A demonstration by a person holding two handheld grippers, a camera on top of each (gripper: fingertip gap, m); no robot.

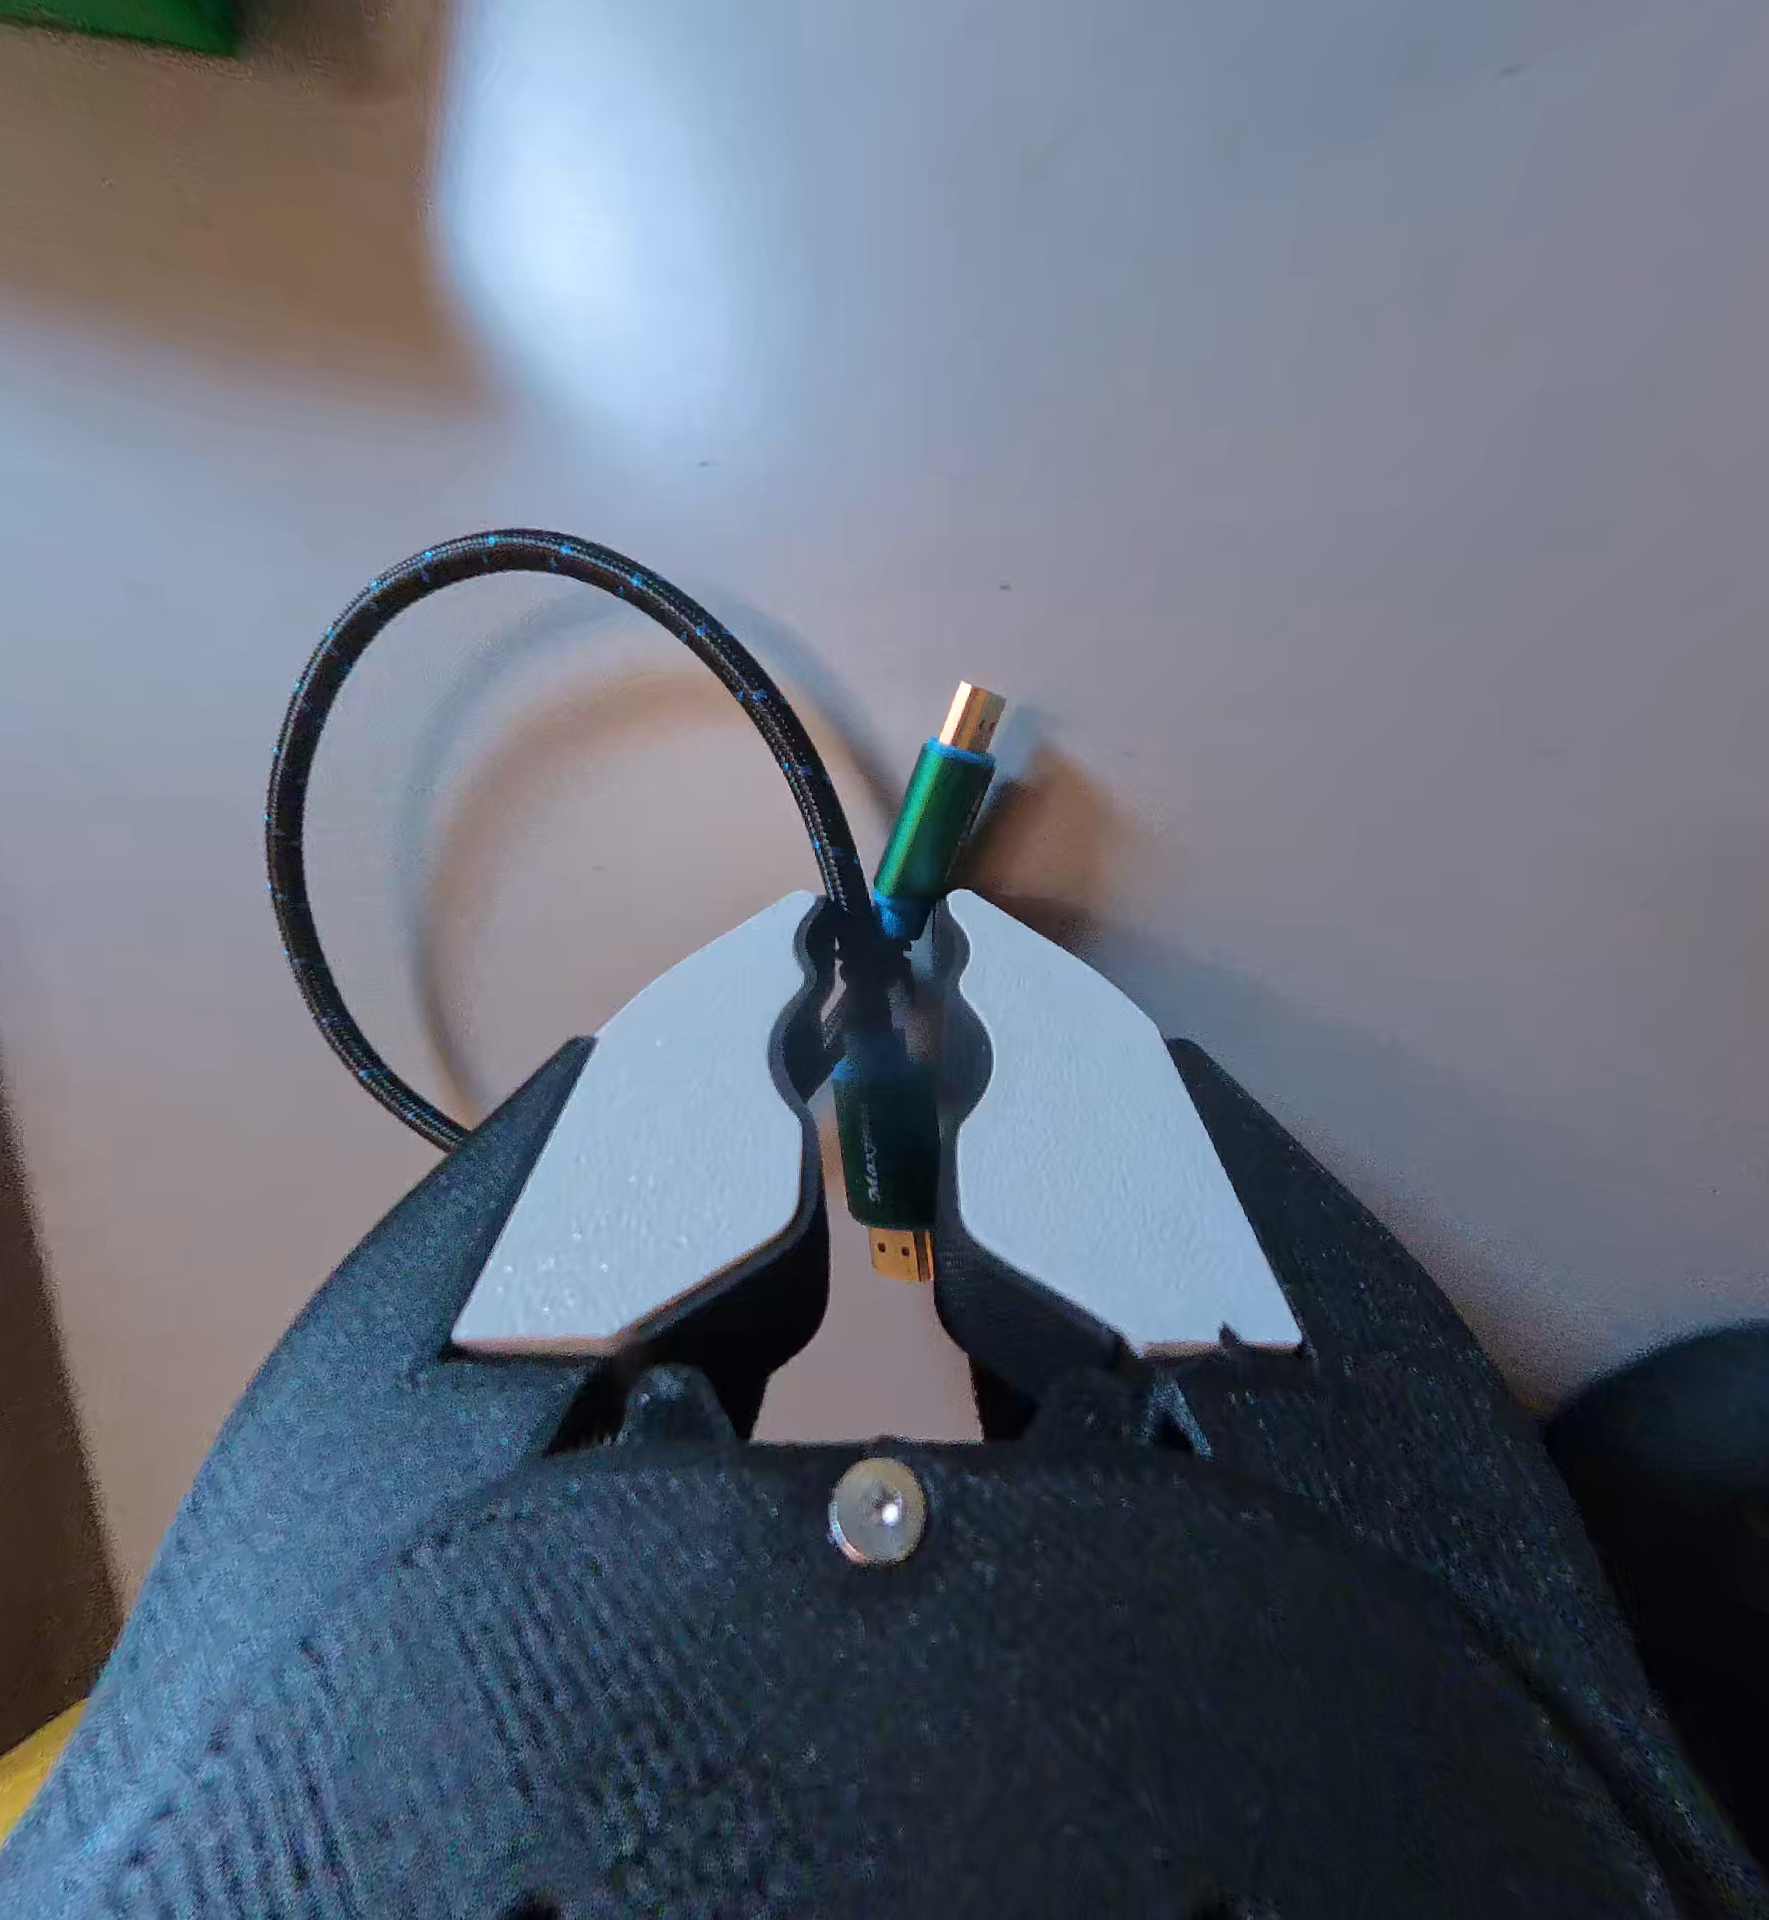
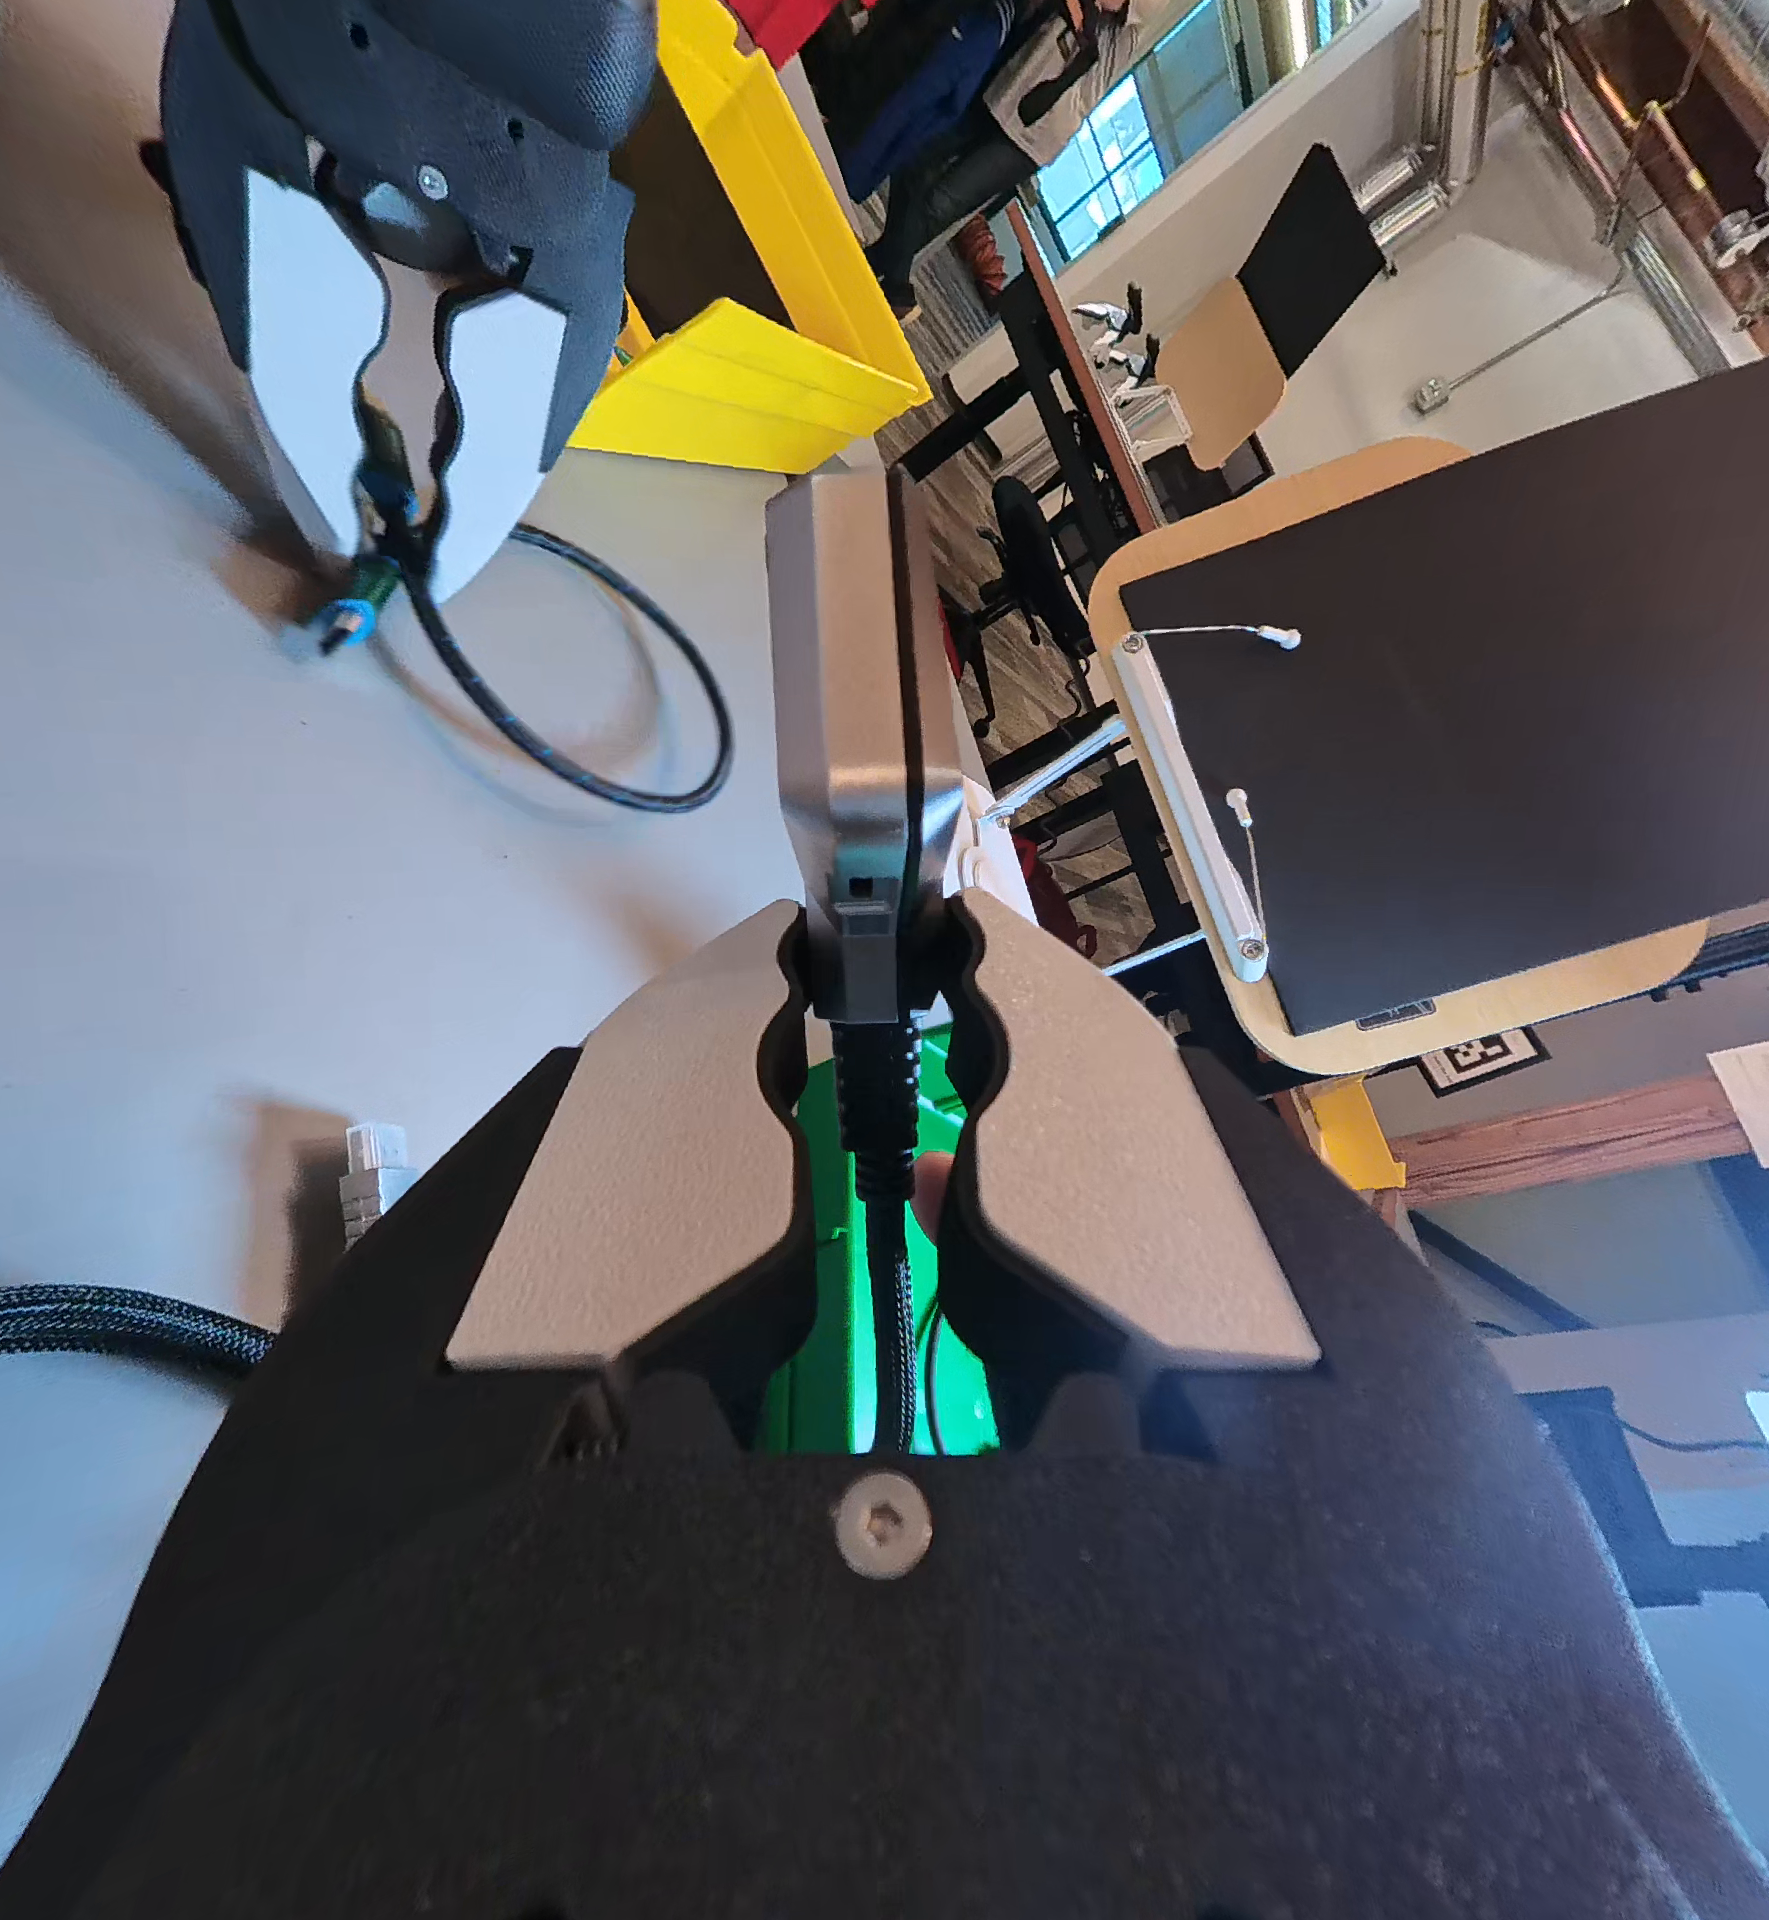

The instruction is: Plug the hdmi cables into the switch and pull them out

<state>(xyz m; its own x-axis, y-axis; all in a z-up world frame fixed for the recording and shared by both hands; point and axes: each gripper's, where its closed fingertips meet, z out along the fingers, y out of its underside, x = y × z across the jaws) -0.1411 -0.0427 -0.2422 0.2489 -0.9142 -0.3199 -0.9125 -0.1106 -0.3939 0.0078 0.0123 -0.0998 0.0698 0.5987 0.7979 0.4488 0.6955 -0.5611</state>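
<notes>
My left gripper (image 1: 880, 920) is shut on a black braided HDMI cable (image 1: 360, 748) with blue flecks, just above the white table. One green plug with a gold tip (image 1: 937, 821) points away past the fingertips. The other green plug (image 1: 885, 1174) lies between the fingers, pointing back. The cable loops out to the left. My right gripper (image 2: 875, 925) is shut on the dark plug end of the silver switch (image 2: 849, 644), which sticks out ahead in the air. Its black cable (image 2: 890, 1299) runs back between the fingers. The left gripper (image 2: 412, 540) and the cable loop (image 2: 641, 795) also show in the right wrist view.
A silver plug (image 2: 371, 1174) on a thick black braided cable (image 2: 80, 1330) lies on the white table (image 2: 132, 831) at the left. Yellow bins (image 2: 755, 384) stand at the table's far edge. A black-topped desk (image 2: 1482, 727) is off to the right. A green object (image 2: 818, 1299) is below my right gripper. The tips of one gripper are about 20 cm away from the tips of the other.
</notes>
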